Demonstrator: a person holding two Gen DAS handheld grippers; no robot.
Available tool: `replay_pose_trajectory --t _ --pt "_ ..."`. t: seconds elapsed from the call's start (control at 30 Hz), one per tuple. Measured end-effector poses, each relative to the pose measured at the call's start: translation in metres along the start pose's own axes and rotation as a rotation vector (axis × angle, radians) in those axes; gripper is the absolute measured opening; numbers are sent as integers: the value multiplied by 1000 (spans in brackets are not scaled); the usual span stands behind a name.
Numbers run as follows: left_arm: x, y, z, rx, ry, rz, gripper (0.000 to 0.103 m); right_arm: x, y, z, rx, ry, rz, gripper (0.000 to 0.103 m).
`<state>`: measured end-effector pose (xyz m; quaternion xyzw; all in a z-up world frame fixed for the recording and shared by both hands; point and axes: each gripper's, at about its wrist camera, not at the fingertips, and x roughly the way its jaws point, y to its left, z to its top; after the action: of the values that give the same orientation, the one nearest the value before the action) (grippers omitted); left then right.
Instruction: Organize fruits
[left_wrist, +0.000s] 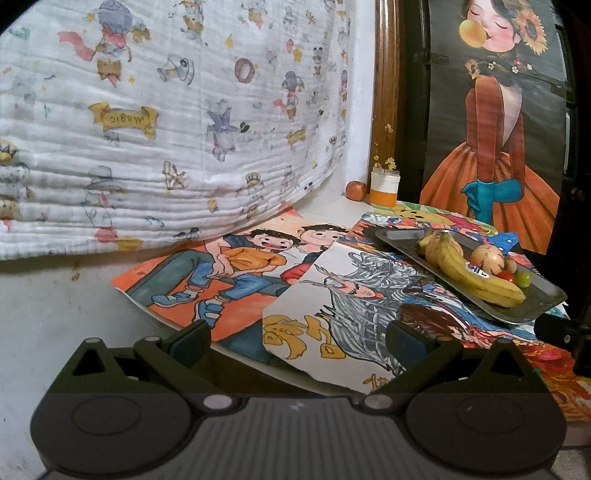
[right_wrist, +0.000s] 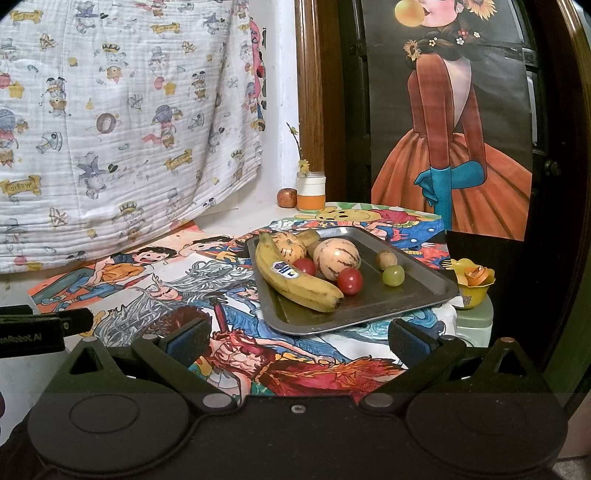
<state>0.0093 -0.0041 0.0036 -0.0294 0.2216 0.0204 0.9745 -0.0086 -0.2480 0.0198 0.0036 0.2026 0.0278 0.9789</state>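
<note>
My banana (right_wrist: 295, 282) lies lengthwise on the tray (right_wrist: 424, 291), its tip toward me; both tools (left_wrist: 297, 338) (right_wrist: 297, 338) gape apart, empty.

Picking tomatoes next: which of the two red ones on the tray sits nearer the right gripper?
The cherry tomato by the banana's tip; the other tomato lies farther back, beside the banana's sticker.

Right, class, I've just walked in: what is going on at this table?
Nothing is being handled yet. Both the left gripper and the right gripper are open and empty, short of a metal tray. On it lie a banana, two striped melons, cherry tomatoes and a green grape. A small apple sits apart by the wall.
</note>
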Motion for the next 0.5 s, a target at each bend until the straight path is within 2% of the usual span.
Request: replay_pose_trajectory --t 0.5 --pt "0 -2 1 10 18 22 103 0 1 0 1 1 -1 102"
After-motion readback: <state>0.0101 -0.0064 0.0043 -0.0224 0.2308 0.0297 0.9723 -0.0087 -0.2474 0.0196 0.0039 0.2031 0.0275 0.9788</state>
